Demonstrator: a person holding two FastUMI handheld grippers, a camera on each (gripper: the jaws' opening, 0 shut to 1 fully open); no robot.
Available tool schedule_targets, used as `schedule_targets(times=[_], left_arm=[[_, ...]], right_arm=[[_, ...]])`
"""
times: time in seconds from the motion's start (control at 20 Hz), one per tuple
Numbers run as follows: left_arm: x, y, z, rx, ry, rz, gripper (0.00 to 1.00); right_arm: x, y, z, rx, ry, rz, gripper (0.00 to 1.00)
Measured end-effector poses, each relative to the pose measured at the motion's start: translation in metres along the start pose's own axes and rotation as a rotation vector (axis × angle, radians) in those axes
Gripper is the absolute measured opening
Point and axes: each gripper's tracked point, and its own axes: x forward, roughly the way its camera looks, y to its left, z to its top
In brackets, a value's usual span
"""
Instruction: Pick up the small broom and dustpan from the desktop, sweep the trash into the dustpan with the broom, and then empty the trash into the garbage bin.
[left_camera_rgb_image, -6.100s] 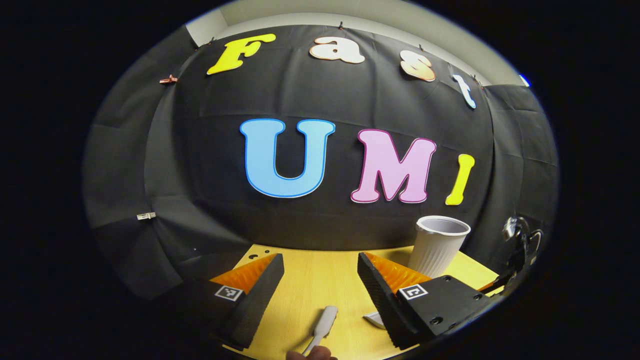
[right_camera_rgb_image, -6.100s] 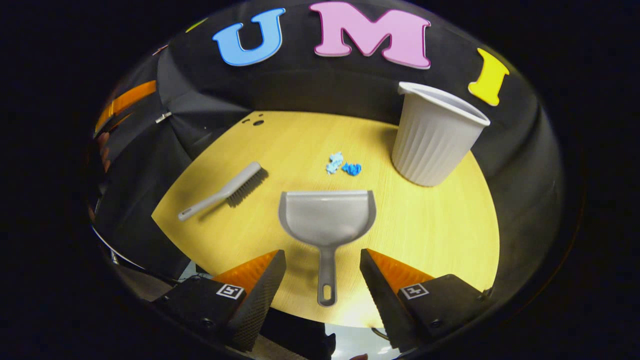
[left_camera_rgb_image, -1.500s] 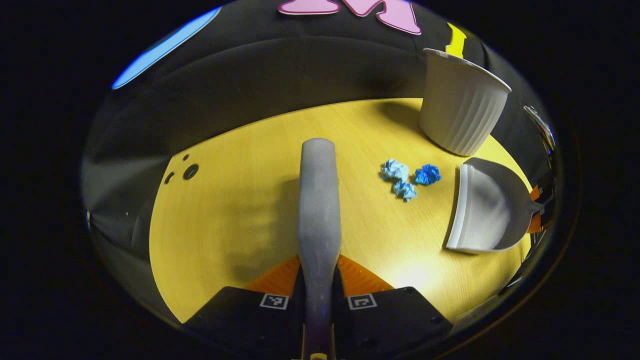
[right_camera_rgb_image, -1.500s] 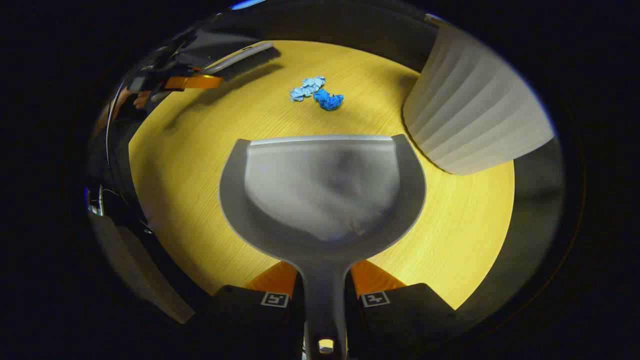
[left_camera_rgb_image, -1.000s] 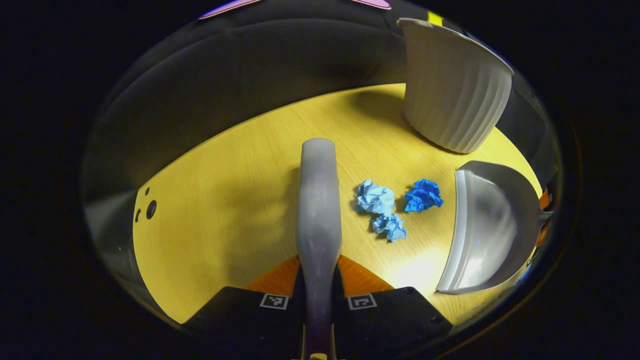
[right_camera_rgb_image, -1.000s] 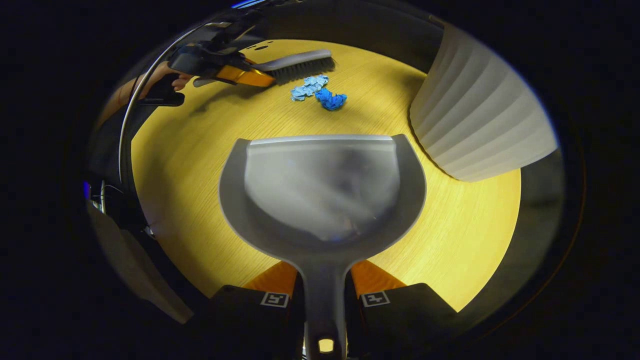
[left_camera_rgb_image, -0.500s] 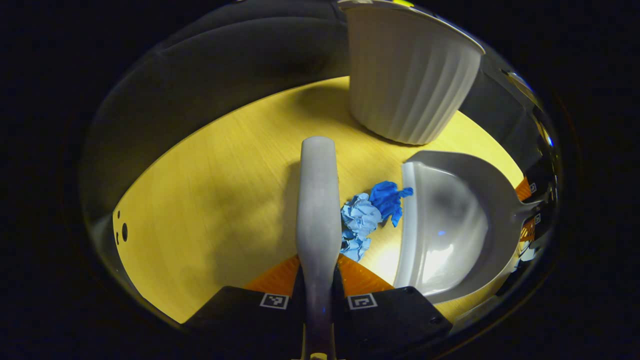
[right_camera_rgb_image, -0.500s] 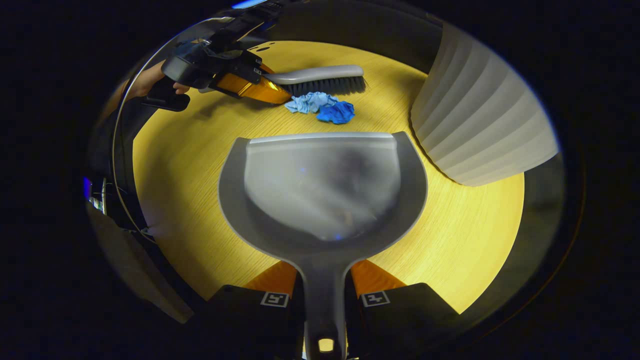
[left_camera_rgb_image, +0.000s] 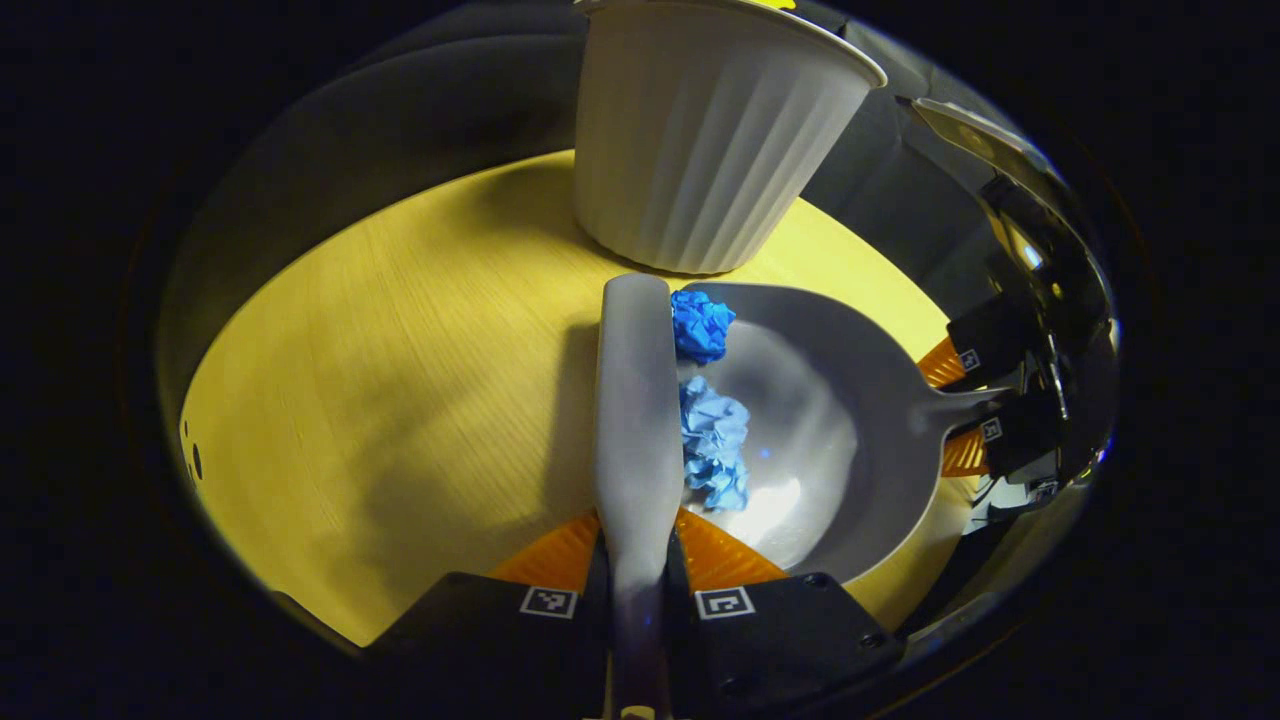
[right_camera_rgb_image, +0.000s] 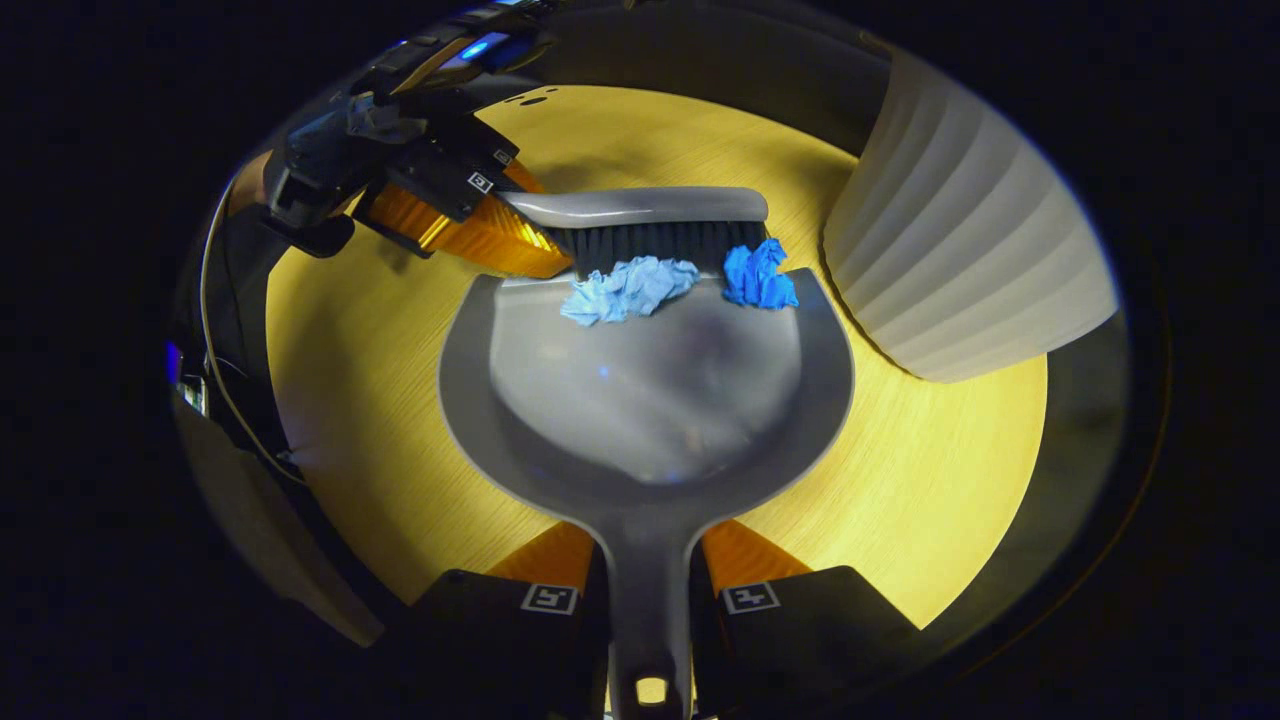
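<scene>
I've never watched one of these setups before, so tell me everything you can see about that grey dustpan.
The dustpan is grey, smooth, plastic-looking: a wide shallow scoop with a curved raised rim and a straight handle with a hole at its end. The right gripper is shut on that handle. It lies on the yellow wooden desktop, front lip toward the broom, beside the white ribbed bin. Crumpled blue paper scraps sit just inside the lip.

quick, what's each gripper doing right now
Left gripper: shut on the broom handle.
Right gripper: shut on the dustpan handle.
</scene>
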Motion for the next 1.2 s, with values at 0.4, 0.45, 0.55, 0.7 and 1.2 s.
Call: schedule_targets(times=[0.4,0.45,0.55,0.7,1.2], left_arm=[[-0.038,0.04,0.005,-0.073,-0.141,0.152,0.28],[-0.047,0.053,0.001,-0.095,-0.155,0.182,0.28],[-0.061,0.079,-0.017,-0.135,-0.176,0.239,0.28],[-0.071,0.122,-0.054,-0.206,-0.191,0.291,0.28],[-0.075,0.2,-0.181,-0.247,-0.146,0.322,0.28]], right_arm=[[-0.011,0.007,0.004,0.086,-0.046,-0.056,0.38],[-0.014,0.01,0.005,0.11,-0.044,-0.064,0.38],[-0.019,0.016,0.006,0.165,-0.043,-0.084,0.37],[-0.019,0.029,0.004,0.246,-0.05,-0.122,0.37],[-0.043,0.06,0.022,0.478,-0.058,-0.23,0.37]])
